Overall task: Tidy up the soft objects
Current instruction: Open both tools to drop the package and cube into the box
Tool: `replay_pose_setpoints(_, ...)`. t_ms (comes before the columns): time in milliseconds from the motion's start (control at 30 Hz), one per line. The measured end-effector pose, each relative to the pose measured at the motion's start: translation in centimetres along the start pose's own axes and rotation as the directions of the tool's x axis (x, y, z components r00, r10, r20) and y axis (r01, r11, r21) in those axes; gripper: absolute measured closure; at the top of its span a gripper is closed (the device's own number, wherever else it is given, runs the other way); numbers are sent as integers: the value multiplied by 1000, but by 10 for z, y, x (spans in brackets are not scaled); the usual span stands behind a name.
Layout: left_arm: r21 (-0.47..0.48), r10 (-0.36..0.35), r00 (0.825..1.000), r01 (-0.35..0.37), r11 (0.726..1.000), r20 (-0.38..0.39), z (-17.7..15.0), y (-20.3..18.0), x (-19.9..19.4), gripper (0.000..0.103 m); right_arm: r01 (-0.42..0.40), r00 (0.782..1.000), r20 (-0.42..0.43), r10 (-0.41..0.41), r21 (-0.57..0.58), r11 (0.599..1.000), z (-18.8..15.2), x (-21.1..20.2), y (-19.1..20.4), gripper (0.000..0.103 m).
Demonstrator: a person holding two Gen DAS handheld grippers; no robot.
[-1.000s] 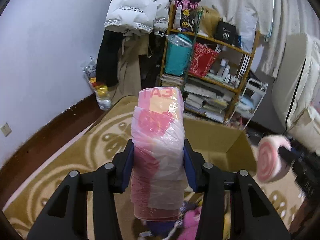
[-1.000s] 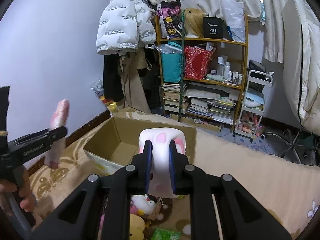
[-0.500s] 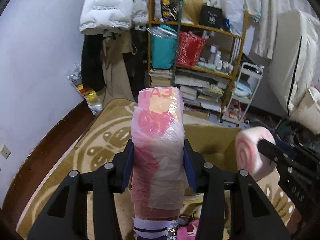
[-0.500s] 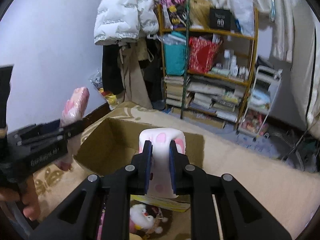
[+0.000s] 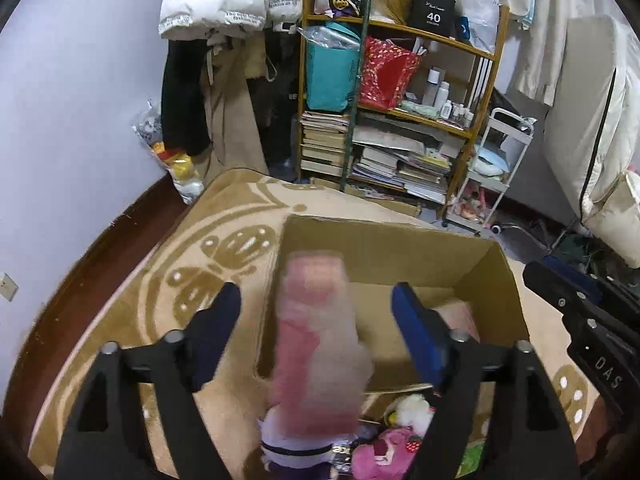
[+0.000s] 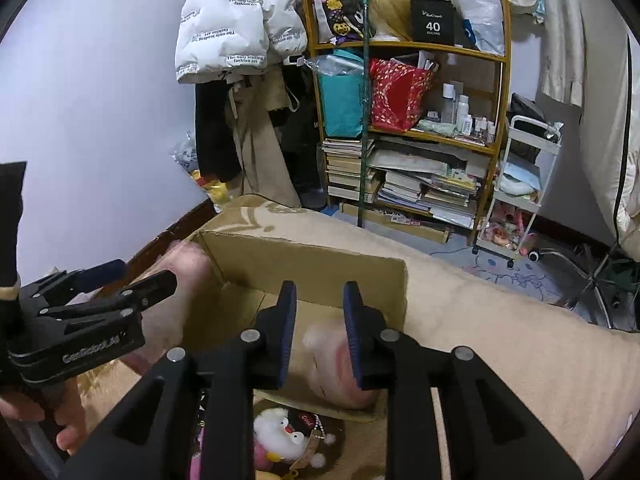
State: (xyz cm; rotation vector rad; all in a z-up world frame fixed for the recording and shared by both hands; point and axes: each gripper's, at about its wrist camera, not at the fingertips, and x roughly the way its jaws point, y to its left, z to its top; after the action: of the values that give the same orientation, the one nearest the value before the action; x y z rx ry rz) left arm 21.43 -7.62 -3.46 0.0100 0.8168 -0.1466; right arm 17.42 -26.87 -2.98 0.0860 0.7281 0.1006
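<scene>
Wall outlet (image 5: 8,286): small plate low on the lavender wall, at the far left edge of the left wrist view.
Carpet (image 5: 208,256): tan pile with a pale butterfly pattern; we see it under and around the box.
Left gripper (image 5: 316,308): jaws spread wide, blue-padded fingers (image 5: 416,332) well apart, nothing pinched between them.
Pink packet (image 5: 320,332): soft, plastic-wrapped bundle, between the spread fingers but touching neither; heavily blurred, outline smeared. It overlaps the near left wall of the box; we cannot tell whether it touches the cardboard.
Cardboard box (image 5: 384,248): open-topped, plain brown corrugated walls, on the carpet.
Pink-and-white plush roll (image 6: 340,364): lying inside the box near its front wall, partly hidden by the right fingers.
Right gripper (image 6: 320,320): jaws parted, gripping nothing; the roll lies below and beyond the pads, and we cannot tell if one pad brushes it.
Plush pile (image 5: 400,436): magenta and white soft toys in front of the box, cut off by the frame bottom and the gripper bodies.
White fluffy toy (image 6: 280,428): lies just before the box's near wall, partly behind the right gripper frame.
Shelf (image 6: 404,120): wooden rack behind the box holding stacked books, teal and red bags, bottles.
White trolley (image 6: 520,184): just right of the shelf.
</scene>
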Motion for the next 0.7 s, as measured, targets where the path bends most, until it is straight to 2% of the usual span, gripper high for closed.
replay_pose_setpoints(67, 9, 5, 1000, -5, 1000, -2, 2, 1, -2, 16, -4, 1000, 0, 4, 13, 1000, 1, -2, -2, 67)
replay_pose_setpoints(133, 23, -2, 1000, 1, 1000, 8, 4, 4, -6, 11, -6, 1000, 11, 5, 35, 999, 2, -8, -5, 52)
replay_pose_setpoints(267, 58, 26, 999, -27, 998, 28, 6, 6, -15, 10, 21, 1000, 19, -21, 22, 1000, 4, -15, -2, 51)
replay_pose_setpoints(367, 41, 26, 999, -28, 999, 47, 9, 13, -26, 2, 39, 999, 9, -39, 1, 999, 4, -20, 1, 31)
replay_pose_setpoints(433, 37, 25, 998, -27, 999, 66, 11, 16, -34, 1, 47, 999, 12, -48, 13, 999, 3, -24, 0, 15)
replay_pose_setpoints(600, 59, 53, 997, -57, 997, 63, 7, 21, -46, 0, 47, 999, 22, -47, 7, 999, -1, -39, 1, 3)
replay_pose_setpoints(700, 39, 47, 997, -49, 998, 60, -2, 25, -55, 0, 65, 998, 19, -65, 1, 998, -6, -48, 3, 1)
